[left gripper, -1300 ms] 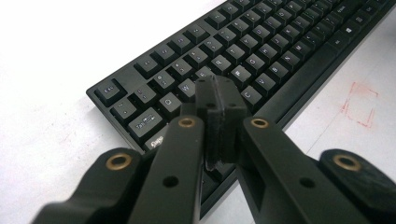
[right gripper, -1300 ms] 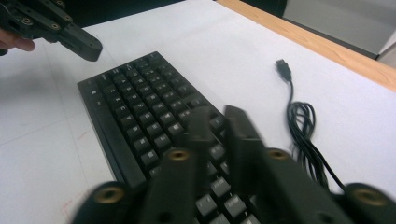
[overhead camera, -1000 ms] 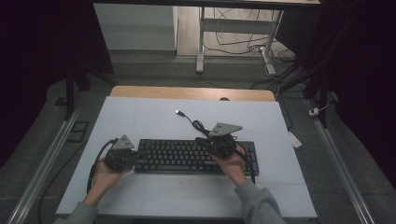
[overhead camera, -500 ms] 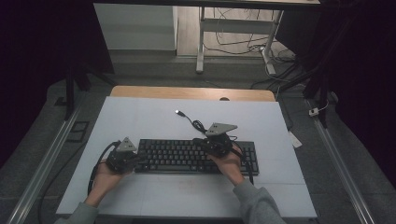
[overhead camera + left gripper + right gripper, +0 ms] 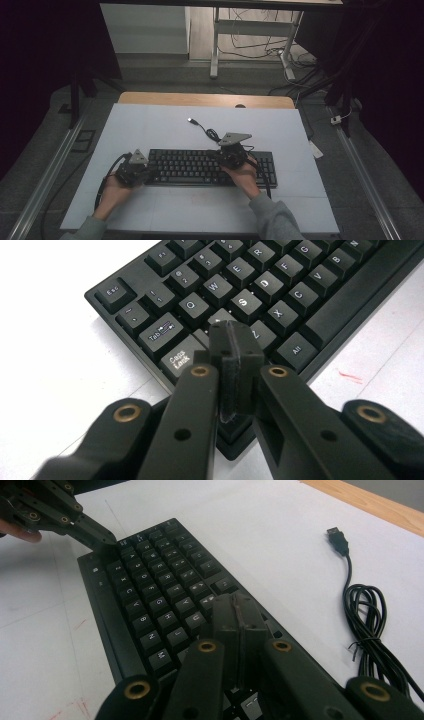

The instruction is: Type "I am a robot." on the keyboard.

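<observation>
Little has changed since a second ago: the right gripper [image 5: 221,156] has edged slightly toward the counter's left side over the black rectangular plastic keyboard [image 5: 192,167]; the left gripper [image 5: 146,172] has kept its place at the keyboard's left end. Both pairs of jaws closed, holding nothing, tips on the keys. Keyboard lies near the white counter's [image 5: 150,125] front edge. Its coiled black USB cable [image 5: 367,625] lies just behind, toward the back edge.

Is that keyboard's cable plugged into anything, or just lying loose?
Loose. The USB plug lies bare on the white table, joined to nothing, and the cable sits partly coiled beside the keyboard.
</observation>
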